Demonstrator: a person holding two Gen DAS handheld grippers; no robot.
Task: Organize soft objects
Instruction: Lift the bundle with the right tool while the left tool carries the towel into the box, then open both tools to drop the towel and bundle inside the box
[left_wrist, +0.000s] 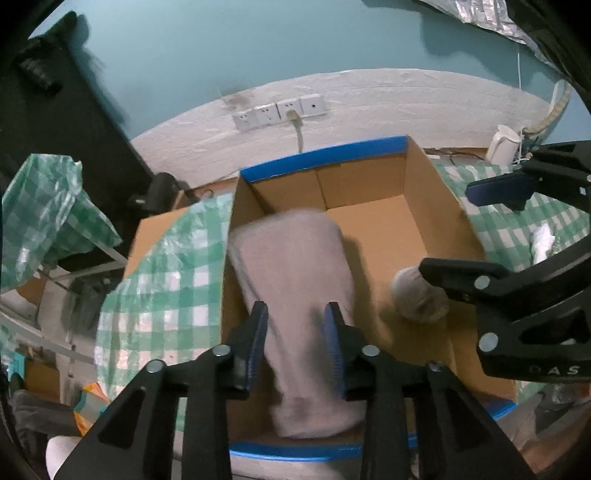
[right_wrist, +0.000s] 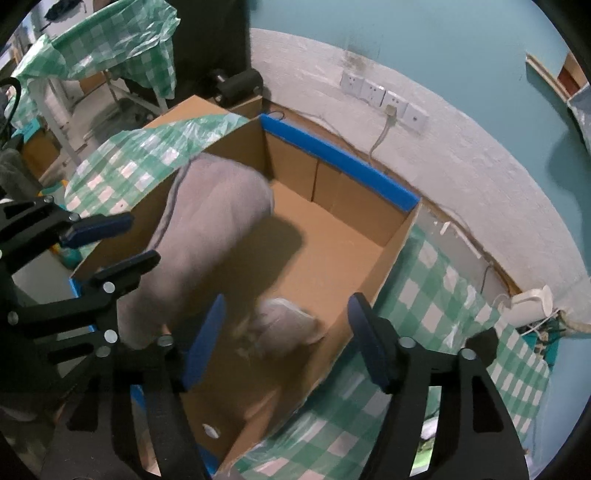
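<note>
- Two soft grey pieces are sitting in the open cardboard box (left_wrist: 424, 236): a big folded grey cloth (left_wrist: 295, 280) lying along the left side, and a small rolled grey bundle (left_wrist: 417, 295) resting on the box floor nearer the right wall.
- The big cloth is looking limp and light; it will likely be sagging and unfolding if lifted by one corner, so a pinch across the thick folded middle seems the safer hold. Nothing about it looks fragile or slippery.
- The small bundle is looking compact and squashy; I would judge it easy to take across its middle, though it may be loosening if squeezed only at an end.
- The left gripper (left_wrist: 295, 343) is hanging over the near end of the big cloth with its fingers (left_wrist: 258, 332) spread about as wide as the cloth. The frame is blurred, so I cannot tell whether the pads are pressing it or have let go.
- The right gripper (right_wrist: 288, 339) is gaping wide over the small bundle (right_wrist: 288, 325), holding nothing, with clear space on both sides.
- The box itself is standing on a green checked tablecloth (right_wrist: 424, 295).
</note>
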